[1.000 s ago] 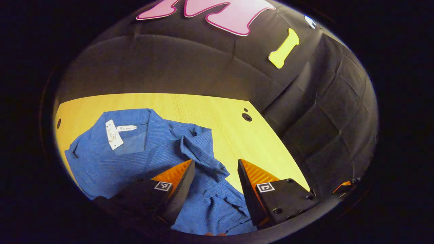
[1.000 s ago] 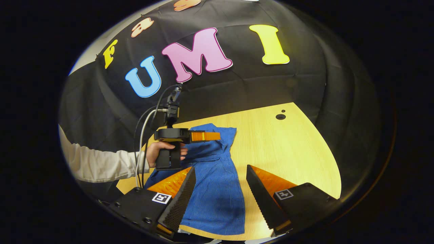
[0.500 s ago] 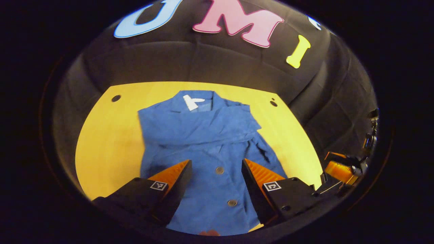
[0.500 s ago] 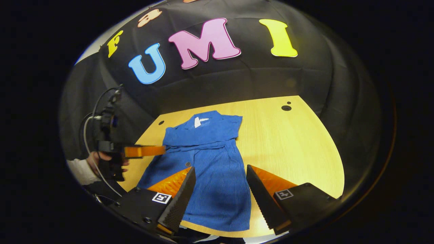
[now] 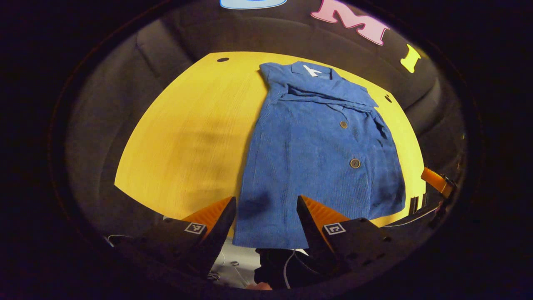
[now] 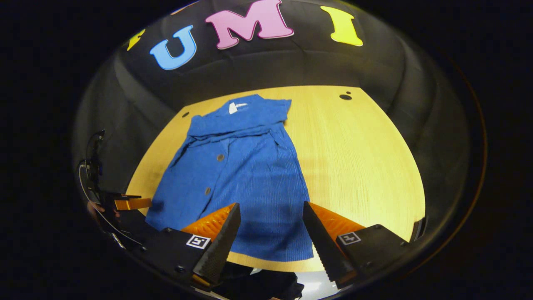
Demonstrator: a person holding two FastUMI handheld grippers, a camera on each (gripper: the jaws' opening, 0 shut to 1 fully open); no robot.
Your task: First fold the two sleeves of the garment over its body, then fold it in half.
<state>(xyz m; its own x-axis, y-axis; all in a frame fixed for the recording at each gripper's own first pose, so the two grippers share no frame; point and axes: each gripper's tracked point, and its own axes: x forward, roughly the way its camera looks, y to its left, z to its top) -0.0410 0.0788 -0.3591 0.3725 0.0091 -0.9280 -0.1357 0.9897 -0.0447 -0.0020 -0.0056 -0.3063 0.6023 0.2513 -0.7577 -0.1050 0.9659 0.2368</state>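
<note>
Left gripper view: we are looking down on the desk (image 5: 187, 133), a pale wooden top with small round holes near its far edge. On it we are seeing the shirt (image 5: 316, 158), blue, lying flat with its collar toward the far wall and its hem at the near edge of the desk. Both sleeves are lying folded across the chest, just below the collar. A white tag (image 5: 311, 71) is showing inside the collar, and two buttons (image 5: 354, 163) are sitting down the front.

We are holding the left gripper (image 5: 265, 216) over the near edge, above the hem, with its fingers spread wide and gripping nothing. Far off at the right side of this view, part of the other gripper is showing beside the desk.

In the right gripper view we are seeing the same shirt (image 6: 241, 175) from the other side, hem nearest us, tag (image 6: 234, 107) at the far end. The right gripper (image 6: 270, 225) is hovering over the hem near the desk's (image 6: 358, 158) front edge, fingers wide apart and empty. At the left side the left gripper (image 6: 125, 203) is showing, well apart from the cloth.
</note>
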